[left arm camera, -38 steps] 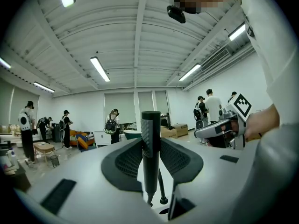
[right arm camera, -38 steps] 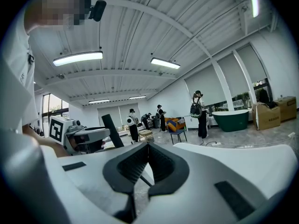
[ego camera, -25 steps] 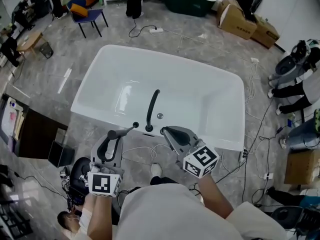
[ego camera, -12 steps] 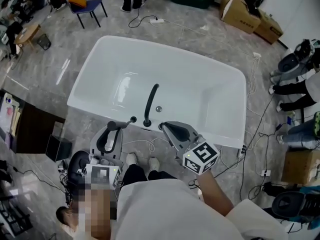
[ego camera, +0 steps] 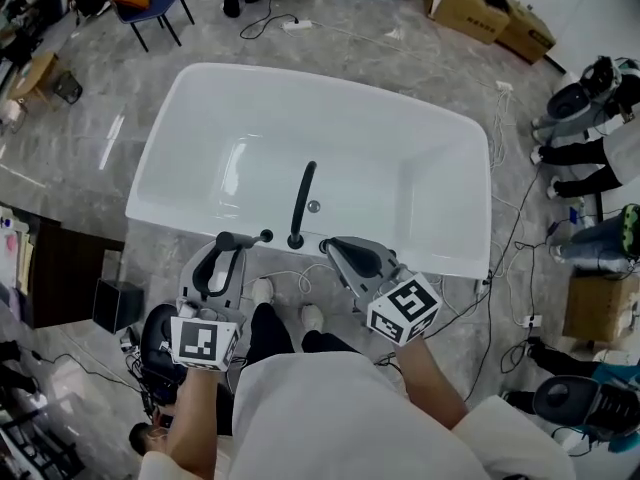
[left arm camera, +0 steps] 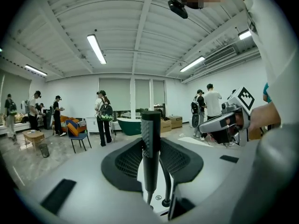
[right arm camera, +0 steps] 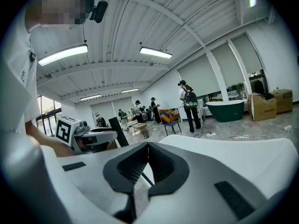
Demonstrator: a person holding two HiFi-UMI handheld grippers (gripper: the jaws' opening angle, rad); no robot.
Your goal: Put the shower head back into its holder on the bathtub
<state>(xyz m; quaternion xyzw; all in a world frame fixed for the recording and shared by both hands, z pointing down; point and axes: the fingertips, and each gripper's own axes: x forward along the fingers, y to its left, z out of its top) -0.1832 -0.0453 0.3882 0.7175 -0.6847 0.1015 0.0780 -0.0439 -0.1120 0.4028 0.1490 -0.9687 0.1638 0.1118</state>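
Shower head [left arm camera: 150, 139] clenched crosswise in left claw [ego camera: 228, 240], just short of tub [ego camera: 200, 138] rim beside faucet [ego camera: 302, 198]. Brought closer to the rim than a second ago; not yet seated in holder, so alignment and insertion probably next. Right claw [ego camera: 330, 245] closed, empty, alongside. Around: grey floor [ego camera: 90, 98], cables [ego camera: 510, 258], boxes [ego camera: 470, 8], bystanders [left arm camera: 103, 118].

One bathtub [ego camera: 180, 108], one shower head [left arm camera: 150, 139], one faucet [ego camera: 302, 198], two grippers [ego camera: 226, 241] [ego camera: 330, 246].

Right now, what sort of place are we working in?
Probably a workshop or showroom hall, not a bathroom: a freestanding white bathtub, brown cardboard boxes, long ceiling strip lights.
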